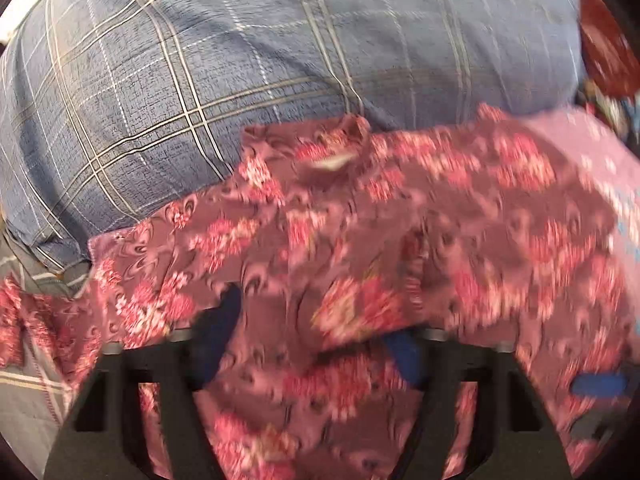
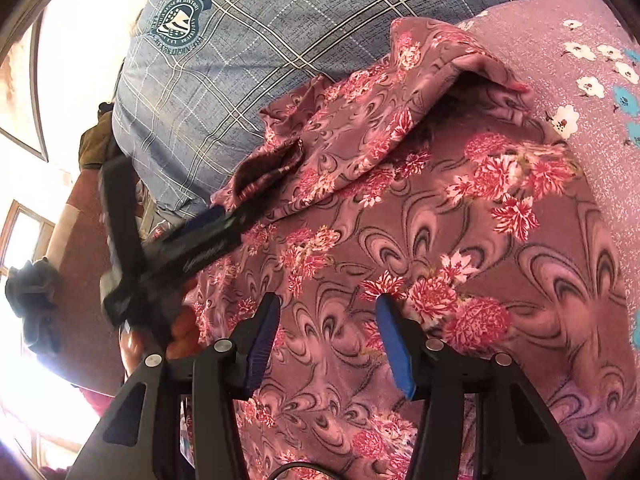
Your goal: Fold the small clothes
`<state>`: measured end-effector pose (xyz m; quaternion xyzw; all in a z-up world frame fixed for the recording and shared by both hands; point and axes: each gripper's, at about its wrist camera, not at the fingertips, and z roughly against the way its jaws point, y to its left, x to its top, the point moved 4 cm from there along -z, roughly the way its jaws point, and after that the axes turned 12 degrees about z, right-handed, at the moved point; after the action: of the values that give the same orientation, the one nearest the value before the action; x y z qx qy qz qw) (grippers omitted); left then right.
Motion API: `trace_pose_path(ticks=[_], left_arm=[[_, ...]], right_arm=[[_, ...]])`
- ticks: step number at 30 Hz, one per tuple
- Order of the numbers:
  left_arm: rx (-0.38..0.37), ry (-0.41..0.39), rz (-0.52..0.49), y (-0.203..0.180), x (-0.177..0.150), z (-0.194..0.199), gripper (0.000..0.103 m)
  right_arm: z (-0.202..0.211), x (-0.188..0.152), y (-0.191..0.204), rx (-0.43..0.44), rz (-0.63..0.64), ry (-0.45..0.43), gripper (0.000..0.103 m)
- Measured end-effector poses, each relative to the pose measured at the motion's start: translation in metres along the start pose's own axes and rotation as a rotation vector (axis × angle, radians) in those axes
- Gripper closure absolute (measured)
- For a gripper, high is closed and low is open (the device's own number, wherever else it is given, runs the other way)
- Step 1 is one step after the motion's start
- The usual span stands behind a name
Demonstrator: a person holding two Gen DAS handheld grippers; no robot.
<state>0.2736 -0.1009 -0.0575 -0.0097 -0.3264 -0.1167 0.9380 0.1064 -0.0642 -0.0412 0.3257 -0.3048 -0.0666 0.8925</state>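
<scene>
**Floral garment spread beside the plaid pillow, one gripper on its edge**

At the far left of the right wrist view, bright windows (image 2: pixel 24 236) and a dark bundle of cloth (image 2: pixel 32 304) sit by the wall. Next to them, the left gripper (image 2: pixel 236 210) reaches in from the left, its blue-padded tips meeting the left edge of the maroon floral garment (image 2: pixel 420 240) at a bunched fold; its jaws look closed on that cloth, though the tips are partly buried in the folds. In its own blurred view, the left gripper (image 1: pixel 316 344) has the fabric draped across both fingers, hiding the pads, so the grip cannot be judged there.

The blue plaid pillow (image 2: pixel 280 40), bearing a round crest, lies far and left, and the garment's far edge rests against it. The garment covers the middle of the scene, with one portion folded over toward the far right.

Near the centre, the right gripper (image 2: pixel 328 340) hovers above the garment with its jaws apart, holding nothing. To the right, the pink flowered bedsheet (image 2: pixel 592 40) shows beyond the garment's edge.
</scene>
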Motion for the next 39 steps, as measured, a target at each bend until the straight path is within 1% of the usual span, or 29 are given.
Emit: trace_pose_path(ticks=[1,2,3,6,9,10,12,15,16,18,19,20,21,22,24,25,26,27,28,29,30,31,32,34,35,36,37,38,39], left_arm=[[-0.023,0.03,0.047,0.006,0.005,-0.005,0.094],[-0.041,0.066,0.097,0.012,0.009,-0.012,0.098],[-0.054,0.083,0.149,0.021,0.011,-0.014,0.098],[-0.081,0.077,0.281,0.055,0.014,-0.01,0.098],[-0.122,0.093,0.401,0.092,0.008,-0.006,0.099],[-0.124,0.101,0.432,0.102,0.004,-0.005,0.099],[-0.137,0.124,0.475,0.118,-0.005,-0.005,0.099],[-0.184,0.165,0.537,0.135,-0.017,-0.006,0.099],[-0.189,0.163,0.545,0.138,-0.019,-0.004,0.099],[-0.188,0.155,0.552,0.14,-0.02,0.0,0.099],[-0.193,0.155,0.569,0.142,-0.021,0.004,0.099],[-0.208,0.147,0.583,0.142,-0.021,0.011,0.099],[-0.223,0.132,0.597,0.14,-0.022,0.019,0.099],[-0.221,0.112,0.612,0.142,-0.022,0.023,0.099],[-0.209,0.116,0.628,0.147,-0.026,0.021,0.098],[-0.193,0.146,0.634,0.148,-0.03,0.011,0.098],[-0.172,0.178,0.638,0.151,-0.035,0.003,0.098],[-0.169,0.216,0.644,0.154,-0.041,-0.003,0.096],[-0.19,0.238,0.658,0.158,-0.047,-0.005,0.095],[-0.221,0.238,0.676,0.164,-0.051,0.0,0.093],[-0.231,0.226,0.682,0.169,-0.053,0.007,0.091],[-0.228,0.2,0.69,0.176,-0.054,0.017,0.09],[-0.223,0.172,0.701,0.182,-0.054,0.027,0.09],[-0.238,0.104,0.737,0.193,-0.048,0.049,0.089],[-0.248,0.08,0.753,0.194,-0.044,0.055,0.087],[-0.258,0.063,0.759,0.194,-0.04,0.061,0.079],[-0.256,0.056,0.743,0.19,-0.033,0.062,0.069],[-0.239,0.055,0.724,0.185,-0.029,0.06,0.067],[-0.21,0.057,0.687,0.177,-0.027,0.055,0.067]], right_arm=[[0.002,0.001,-0.001,0.003,-0.001,-0.006,0.05],[0.005,0.002,-0.001,0.005,-0.003,-0.014,0.05],[0.007,0.004,-0.003,0.008,-0.008,-0.027,0.05],[0.015,0.014,-0.014,0.008,-0.046,-0.076,0.05],[0.023,0.03,-0.03,0.016,-0.119,-0.142,0.05],[0.024,0.036,-0.036,0.016,-0.146,-0.166,0.049],[0.025,0.048,-0.05,0.032,-0.215,-0.222,0.048],[0.018,0.062,-0.072,0.047,-0.334,-0.282,0.048],[0.015,0.064,-0.078,0.058,-0.368,-0.295,0.048],[0.008,0.069,-0.086,0.078,-0.421,-0.325,0.052],[0.006,0.073,-0.087,0.067,-0.418,-0.328,0.061],[0.005,0.075,-0.085,0.044,-0.407,-0.319,0.094],[0.007,0.078,-0.082,0.042,-0.393,-0.327,0.097],[0.012,0.08,-0.077,0.052,-0.378,-0.355,0.099],[0.022,0.08,-0.069,0.037,-0.34,-0.387,0.099],[0.019,0.077,-0.071,0.014,-0.33,-0.362,0.099],[0.013,0.073,-0.075,-0.009,-0.335,-0.314,0.098],[0.006,0.066,-0.08,-0.025,-0.35,-0.265,0.096],[0.0,0.057,-0.086,-0.035,-0.374,-0.217,0.095],[0.001,0.052,-0.086,-0.024,-0.38,-0.216,0.098],[0.007,0.046,-0.083,-0.014,-0.372,-0.229,0.097],[0.013,0.044,-0.079,-0.033,-0.354,-0.225,0.093],[0.02,0.042,-0.074,-0.056,-0.33,-0.219,0.091],[0.03,0.048,-0.054,-0.075,-0.248,-0.24,0.091],[0.034,0.051,-0.045,-0.084,-0.206,-0.252,0.089],[0.036,0.058,-0.032,-0.094,-0.148,-0.265,0.088],[0.032,0.066,-0.018,-0.105,-0.089,-0.27,0.081],[0.027,0.072,-0.01,-0.113,-0.055,-0.268,0.075],[0.019,0.079,0.001,-0.121,-0.016,-0.261,0.074]])
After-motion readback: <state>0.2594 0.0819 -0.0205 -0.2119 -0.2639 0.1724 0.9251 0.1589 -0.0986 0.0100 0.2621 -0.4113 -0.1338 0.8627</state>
